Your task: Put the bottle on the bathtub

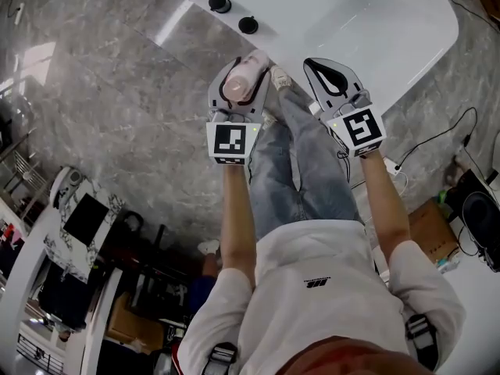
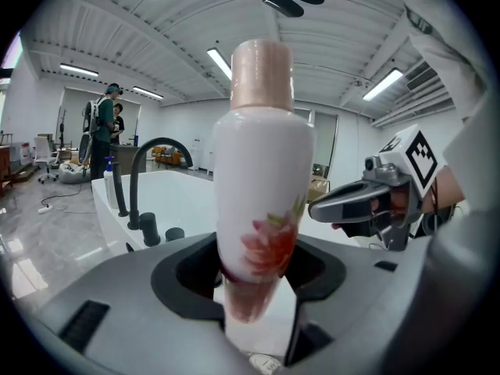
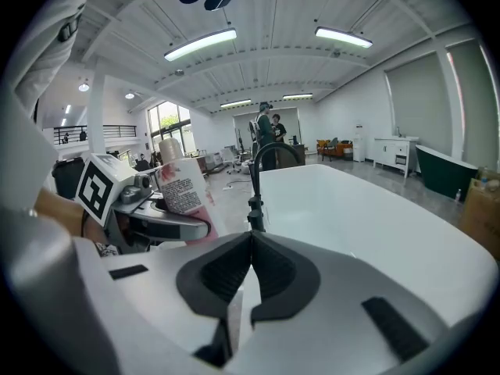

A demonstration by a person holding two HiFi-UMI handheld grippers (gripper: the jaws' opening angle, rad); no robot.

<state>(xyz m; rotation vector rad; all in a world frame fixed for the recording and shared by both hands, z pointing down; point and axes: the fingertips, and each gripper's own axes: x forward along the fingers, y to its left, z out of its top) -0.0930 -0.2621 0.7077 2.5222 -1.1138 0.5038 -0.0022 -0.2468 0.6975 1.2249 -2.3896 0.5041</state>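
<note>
My left gripper (image 1: pixel 244 84) is shut on a white bottle (image 2: pixel 258 186) with a pink cap and a red flower print. In the head view the bottle (image 1: pixel 244 78) stands up between the jaws, held in the air beside the white bathtub (image 1: pixel 375 22), not touching it. From the right gripper view the bottle (image 3: pixel 180 184) shows at the left, in the other gripper. My right gripper (image 1: pixel 330 75) hovers next to the tub's edge, jaws shut with nothing between them; its tips (image 3: pixel 251 241) meet.
A black curved faucet (image 2: pixel 144 174) and black knobs (image 1: pixel 219 3) stand on the tub's rim. The floor (image 1: pixel 117 92) is grey marble. Cables (image 1: pixel 437 135) and boxes lie at the right. People stand in the far background (image 3: pixel 267 127).
</note>
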